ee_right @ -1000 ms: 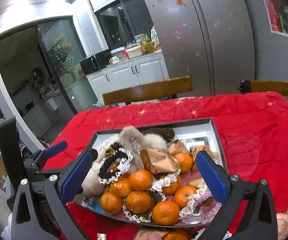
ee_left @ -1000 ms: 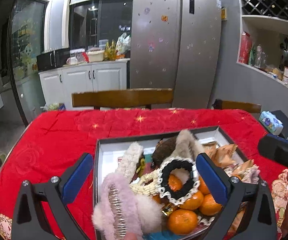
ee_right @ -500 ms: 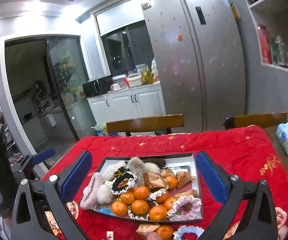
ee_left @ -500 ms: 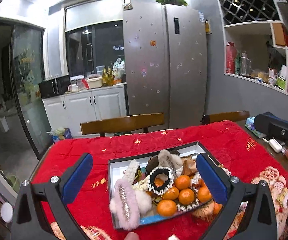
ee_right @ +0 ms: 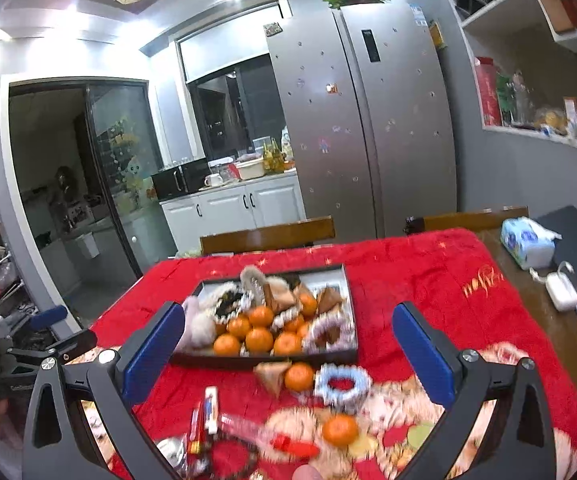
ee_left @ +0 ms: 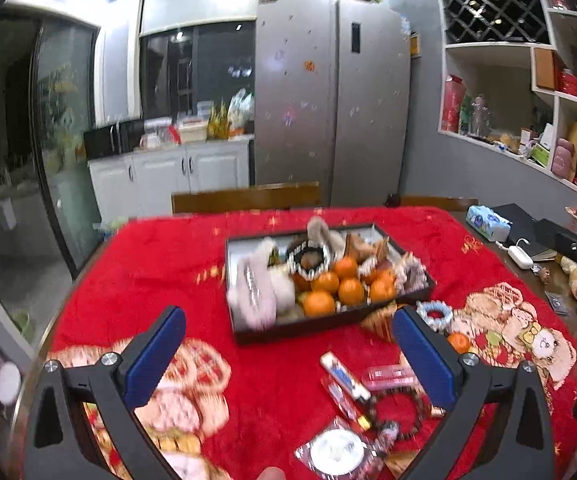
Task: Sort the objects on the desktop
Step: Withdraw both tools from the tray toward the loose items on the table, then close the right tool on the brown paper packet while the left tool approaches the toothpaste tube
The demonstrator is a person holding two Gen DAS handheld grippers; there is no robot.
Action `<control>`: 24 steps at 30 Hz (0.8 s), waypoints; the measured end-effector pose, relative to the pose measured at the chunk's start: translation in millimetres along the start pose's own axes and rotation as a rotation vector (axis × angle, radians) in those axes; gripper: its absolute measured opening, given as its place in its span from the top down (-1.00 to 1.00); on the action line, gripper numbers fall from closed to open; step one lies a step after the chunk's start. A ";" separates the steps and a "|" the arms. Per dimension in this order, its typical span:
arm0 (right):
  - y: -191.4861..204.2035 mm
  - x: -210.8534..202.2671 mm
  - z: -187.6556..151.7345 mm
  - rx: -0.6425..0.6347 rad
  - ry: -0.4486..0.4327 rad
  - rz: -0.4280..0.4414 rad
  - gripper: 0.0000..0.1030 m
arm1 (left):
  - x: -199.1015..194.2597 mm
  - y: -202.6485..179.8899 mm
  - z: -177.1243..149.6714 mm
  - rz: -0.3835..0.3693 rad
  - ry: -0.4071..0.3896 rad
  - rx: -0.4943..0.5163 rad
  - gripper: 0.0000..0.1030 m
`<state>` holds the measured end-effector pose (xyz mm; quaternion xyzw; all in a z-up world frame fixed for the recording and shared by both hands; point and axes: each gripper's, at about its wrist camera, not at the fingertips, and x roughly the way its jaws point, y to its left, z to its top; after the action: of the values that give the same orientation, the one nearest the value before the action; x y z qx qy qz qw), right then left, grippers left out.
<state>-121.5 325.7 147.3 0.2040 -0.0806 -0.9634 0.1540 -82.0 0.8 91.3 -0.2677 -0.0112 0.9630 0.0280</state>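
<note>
A dark tray (ee_left: 330,326) (ee_right: 264,361) sits mid-table on the red cloth, piled with oranges (ee_left: 319,303) (ee_right: 259,339), fluffy hair clips (ee_left: 253,292) and scrunchies (ee_left: 308,256). Loose things lie in front of it: a blue-white scrunchie (ee_left: 433,315) (ee_right: 342,383), oranges (ee_right: 299,376) (ee_right: 340,429), a snack packet (ee_right: 271,372), small tubes (ee_left: 344,376) (ee_right: 211,404) and a bead bracelet (ee_left: 398,420). My left gripper (ee_left: 288,360) is open and empty, held above the near table. My right gripper (ee_right: 288,354) is open and empty too, short of the tray.
Two wooden chairs (ee_left: 246,198) (ee_right: 474,218) stand at the far edge. A tissue pack (ee_right: 528,244), a white charger (ee_right: 560,290) and a dark laptop (ee_right: 576,236) lie on the bare wood at right. The left gripper shows at left in the right wrist view (ee_right: 44,342).
Both grippers have pulled back and up from the tray, which now looks smaller and farther. Loose objects on the near cloth have come into view. Both stay open.
</note>
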 end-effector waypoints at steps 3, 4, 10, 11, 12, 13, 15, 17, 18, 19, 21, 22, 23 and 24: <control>-2.6 -8.3 -5.7 0.017 -0.002 -0.002 -1.00 | 1.9 -0.9 -12.3 -0.001 0.014 -0.016 -1.00; -3.2 -10.4 -8.0 0.022 -0.003 -0.002 -1.00 | 5.7 -1.3 -14.9 -0.003 0.020 -0.017 -1.00; -9.0 -7.4 -23.9 0.024 0.045 -0.012 -1.00 | 36.2 -10.1 -29.0 -0.002 0.094 -0.013 -1.00; -10.4 -5.8 -25.8 0.029 0.054 -0.011 -1.00 | 44.4 -10.9 -29.2 0.001 0.110 -0.011 -1.00; -12.4 -2.2 -27.8 0.034 0.066 -0.010 -1.00 | 51.9 -11.9 -30.7 0.007 0.130 -0.010 -1.00; -14.8 1.6 -30.4 0.039 0.080 -0.013 -1.00 | 61.8 -12.8 -34.7 0.015 0.164 -0.013 -1.00; -18.2 6.7 -33.4 0.046 0.098 -0.019 -1.00 | 73.2 -13.4 -39.4 0.024 0.196 -0.019 -1.00; -21.8 13.7 -36.0 0.054 0.117 -0.019 -1.00 | 86.2 -15.5 -44.5 0.015 0.230 -0.023 -1.00; -23.0 17.3 -36.8 0.055 0.126 -0.016 -1.00 | 91.0 -17.0 -46.4 0.012 0.240 -0.021 -1.00; -24.2 22.5 -37.9 0.054 0.137 -0.014 -1.00 | 97.0 -18.5 -48.3 0.014 0.249 -0.016 -1.00; -24.6 29.7 -39.5 0.051 0.152 -0.016 -1.00 | 105.3 -19.8 -49.9 0.021 0.263 -0.012 -1.00; -25.0 33.6 -40.5 0.049 0.159 -0.015 -1.00 | 111.0 -19.8 -50.3 0.020 0.276 -0.013 -1.00; -25.9 37.7 -42.5 0.050 0.166 -0.014 -1.00 | 115.0 -19.7 -50.6 0.020 0.285 -0.014 -1.00; -26.8 41.2 -43.8 0.053 0.172 -0.015 -1.00 | 119.3 -19.4 -50.5 0.022 0.294 -0.012 -1.00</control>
<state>-146.1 333.3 86.7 0.2908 -0.0910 -0.9410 0.1475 -157.0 27.6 -12.6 -0.4061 -0.0098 0.9136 0.0171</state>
